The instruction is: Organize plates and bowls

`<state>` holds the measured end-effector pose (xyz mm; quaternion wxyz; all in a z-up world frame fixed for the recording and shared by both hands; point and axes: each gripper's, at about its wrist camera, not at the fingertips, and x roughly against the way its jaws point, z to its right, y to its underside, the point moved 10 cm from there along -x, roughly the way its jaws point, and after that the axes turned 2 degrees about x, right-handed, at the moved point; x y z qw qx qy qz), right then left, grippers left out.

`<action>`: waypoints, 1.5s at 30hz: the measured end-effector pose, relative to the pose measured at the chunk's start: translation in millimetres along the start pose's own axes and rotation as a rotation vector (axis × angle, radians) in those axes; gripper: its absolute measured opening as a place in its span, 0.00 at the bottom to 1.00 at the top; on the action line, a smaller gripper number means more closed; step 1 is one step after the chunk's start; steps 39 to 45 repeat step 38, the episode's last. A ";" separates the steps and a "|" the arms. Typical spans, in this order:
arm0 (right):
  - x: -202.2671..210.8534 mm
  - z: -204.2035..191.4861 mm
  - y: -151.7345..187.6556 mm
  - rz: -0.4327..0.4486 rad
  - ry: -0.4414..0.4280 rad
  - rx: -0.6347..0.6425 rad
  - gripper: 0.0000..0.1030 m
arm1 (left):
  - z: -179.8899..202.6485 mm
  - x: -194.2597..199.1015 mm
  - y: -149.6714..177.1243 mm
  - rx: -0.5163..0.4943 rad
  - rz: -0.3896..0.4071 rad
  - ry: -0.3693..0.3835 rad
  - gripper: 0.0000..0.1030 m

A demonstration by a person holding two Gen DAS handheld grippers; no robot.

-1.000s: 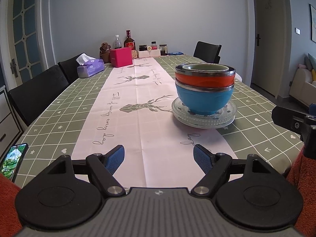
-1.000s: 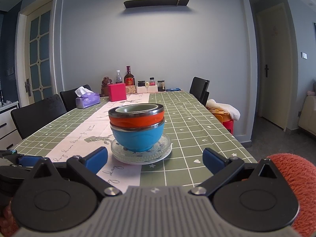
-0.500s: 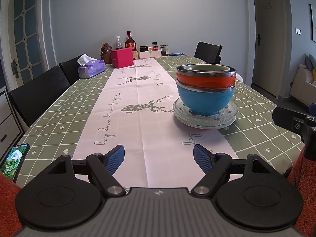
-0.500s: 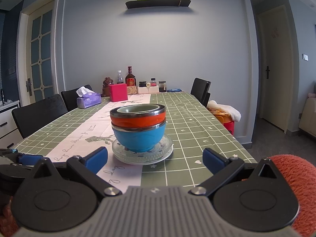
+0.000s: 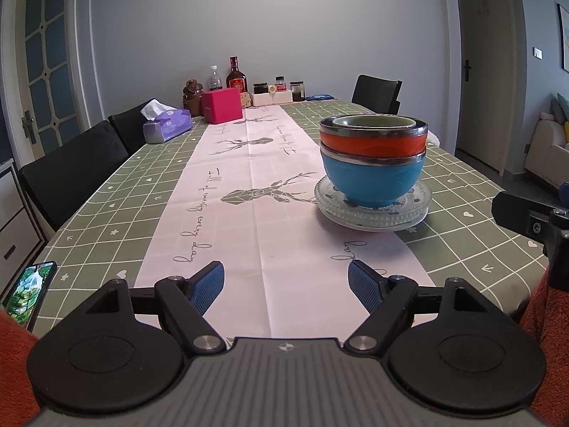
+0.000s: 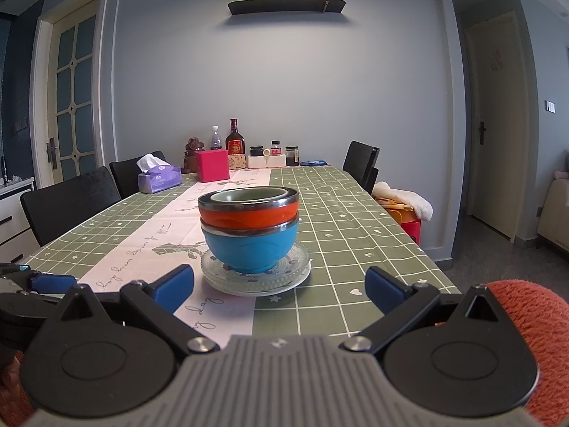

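Near the table's [image 5: 106, 192] right edge, my left gripper [image 5: 286, 286] and right gripper [image 6: 279, 284] gape empty; nudging the nested bowls [image 6: 249, 229] could slide them off the glass plates [image 6: 256, 279].

Ahead of me, three nested bowls [image 6: 249, 229] are sitting on stacked plates [image 6: 256, 277], lying on the table [image 6: 355, 235].
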<state>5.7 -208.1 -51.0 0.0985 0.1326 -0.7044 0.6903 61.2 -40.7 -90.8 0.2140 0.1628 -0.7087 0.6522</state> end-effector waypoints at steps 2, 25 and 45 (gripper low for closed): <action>0.1 0.0 0.1 0.000 0.000 0.000 0.97 | -0.2 0.4 0.2 -0.001 0.001 0.000 0.90; -3.7 -1.6 2.2 -0.007 -0.001 0.019 0.97 | -0.8 0.7 0.3 -0.001 0.000 0.000 0.90; -3.6 -1.6 2.2 -0.008 -0.001 0.021 0.97 | -2.4 0.5 1.0 0.008 -0.003 0.003 0.90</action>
